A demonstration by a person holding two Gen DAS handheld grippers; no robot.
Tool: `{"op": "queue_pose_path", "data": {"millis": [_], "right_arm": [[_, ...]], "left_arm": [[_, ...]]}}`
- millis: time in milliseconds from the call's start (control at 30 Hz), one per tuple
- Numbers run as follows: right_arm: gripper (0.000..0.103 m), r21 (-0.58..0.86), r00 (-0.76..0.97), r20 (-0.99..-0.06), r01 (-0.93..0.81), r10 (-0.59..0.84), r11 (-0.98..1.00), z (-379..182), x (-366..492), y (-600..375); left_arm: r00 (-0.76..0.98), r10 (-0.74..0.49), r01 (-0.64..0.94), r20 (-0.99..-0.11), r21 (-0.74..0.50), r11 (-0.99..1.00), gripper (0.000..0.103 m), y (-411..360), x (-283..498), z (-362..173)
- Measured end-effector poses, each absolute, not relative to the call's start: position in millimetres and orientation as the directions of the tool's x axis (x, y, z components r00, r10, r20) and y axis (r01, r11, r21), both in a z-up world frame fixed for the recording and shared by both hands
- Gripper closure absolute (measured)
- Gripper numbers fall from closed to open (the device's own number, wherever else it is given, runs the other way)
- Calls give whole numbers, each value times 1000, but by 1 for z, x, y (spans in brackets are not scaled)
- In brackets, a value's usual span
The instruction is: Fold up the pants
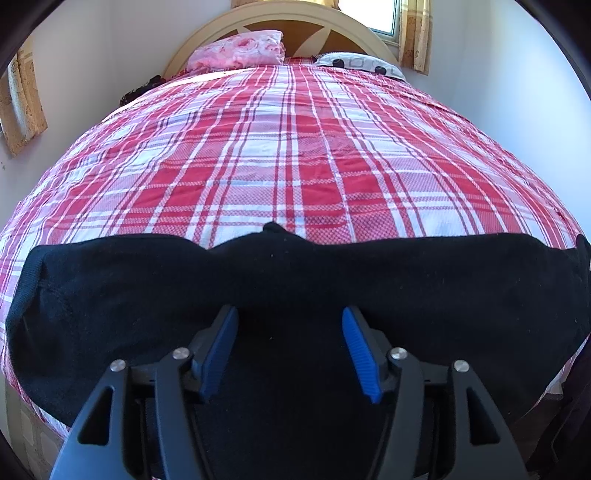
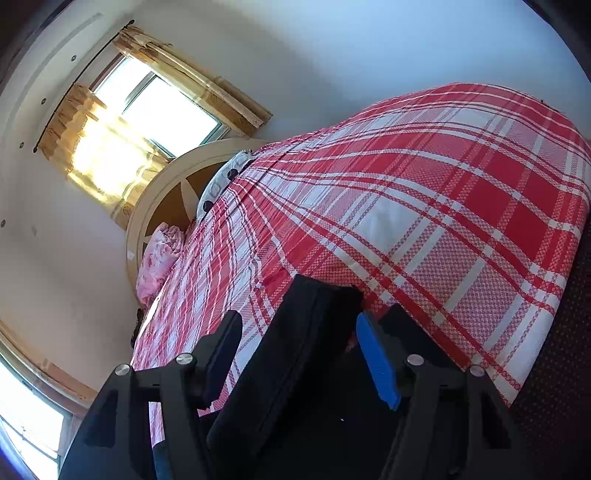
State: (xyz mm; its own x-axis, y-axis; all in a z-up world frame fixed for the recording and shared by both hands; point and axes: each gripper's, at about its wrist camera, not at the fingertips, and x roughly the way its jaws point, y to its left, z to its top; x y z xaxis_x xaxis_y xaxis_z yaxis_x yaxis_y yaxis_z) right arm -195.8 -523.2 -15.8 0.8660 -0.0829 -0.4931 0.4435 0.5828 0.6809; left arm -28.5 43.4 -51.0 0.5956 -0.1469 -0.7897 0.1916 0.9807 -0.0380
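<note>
Black pants (image 1: 295, 280) lie across the near edge of a bed with a red and white plaid cover (image 1: 288, 155). My left gripper (image 1: 290, 325) is open, its blue-padded jaws spread wide over the middle of the pants. In the right wrist view, a thick folded end of the pants (image 2: 295, 350) sits between the jaws of my right gripper (image 2: 299, 332), which is open. The view is tilted; the bed cover (image 2: 424, 206) slopes up to the right.
A pink floral pillow (image 1: 240, 50) and a white dotted pillow (image 1: 358, 62) lie at the rounded headboard (image 1: 295, 14). Windows with yellow curtains (image 2: 110, 140) are on the walls. A dark patterned surface (image 2: 561, 369) lies beside the bed at right.
</note>
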Motion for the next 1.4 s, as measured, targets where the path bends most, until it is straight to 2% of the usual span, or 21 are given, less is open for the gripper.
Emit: {"op": "queue_pose_path", "data": {"millis": [100, 133, 200, 233, 367, 500, 600, 633, 667, 700, 733, 833, 1033, 1100, 1233, 1267, 1333, 1400], "right_arm": [[43, 671, 856, -513, 448, -66, 590, -23, -183, -527], [50, 660, 849, -526, 450, -59, 601, -26, -176, -526], [75, 627, 831, -553, 464, -61, 626, -29, -165, -525], [95, 603, 814, -576, 484, -73, 634, -29, -162, -524], [95, 610, 833, -551, 449, -58, 652, -8, -170, -519], [95, 721, 912, -410, 314, 14, 618, 33, -203, -519], [95, 850, 967, -226, 135, 121, 508, 44, -233, -530], [95, 861, 964, -230, 138, 132, 489, 40, -239, -532], [95, 795, 924, -373, 273, 82, 542, 37, -238, -530], [95, 670, 845, -535, 424, 1, 609, 33, -237, -527], [95, 609, 794, -607, 494, -37, 620, 25, -241, -527], [95, 690, 805, -593, 497, 17, 527, 8, -259, -533], [95, 505, 687, -726, 570, -38, 648, 14, -235, -512], [95, 558, 753, -658, 474, 16, 681, 27, -224, -503], [94, 731, 927, -343, 163, 150, 663, 74, -221, -494], [94, 737, 937, -321, 153, 142, 659, 76, -224, -497], [94, 712, 932, -349, 193, 101, 675, 69, -232, -506], [93, 630, 868, -497, 347, 17, 695, 43, -242, -519]], "left_arm": [[598, -143, 194, -788, -31, 980, 41, 43, -28, -51], [599, -144, 194, -788, -31, 981, 41, 43, -28, -51], [598, -145, 193, -789, -34, 981, 41, 43, -28, -50], [598, -144, 195, -788, -31, 980, 41, 43, -29, -51], [598, -142, 195, -789, -28, 980, 41, 43, -28, -51], [598, -142, 195, -789, -28, 980, 40, 42, -29, -52], [597, -144, 192, -789, -33, 981, 40, 42, -29, -52], [597, -143, 193, -789, -32, 981, 40, 42, -29, -52], [596, -143, 195, -791, -30, 980, 40, 42, -28, -52], [595, -142, 195, -791, -29, 980, 39, 42, -29, -52], [594, -143, 196, -792, -29, 980, 39, 42, -29, -52], [595, -137, 194, -792, -24, 981, 39, 41, -29, -52], [593, -137, 192, -793, -26, 981, 39, 40, -28, -51], [592, -133, 187, -795, -25, 982, 39, 40, -28, -51], [592, -131, 183, -796, -26, 983, 39, 39, -28, -51], [591, -134, 182, -795, -31, 983, 39, 39, -28, -51], [590, -136, 182, -796, -33, 983, 39, 40, -28, -51], [589, -133, 184, -797, -28, 983, 39, 39, -28, -51]]}}
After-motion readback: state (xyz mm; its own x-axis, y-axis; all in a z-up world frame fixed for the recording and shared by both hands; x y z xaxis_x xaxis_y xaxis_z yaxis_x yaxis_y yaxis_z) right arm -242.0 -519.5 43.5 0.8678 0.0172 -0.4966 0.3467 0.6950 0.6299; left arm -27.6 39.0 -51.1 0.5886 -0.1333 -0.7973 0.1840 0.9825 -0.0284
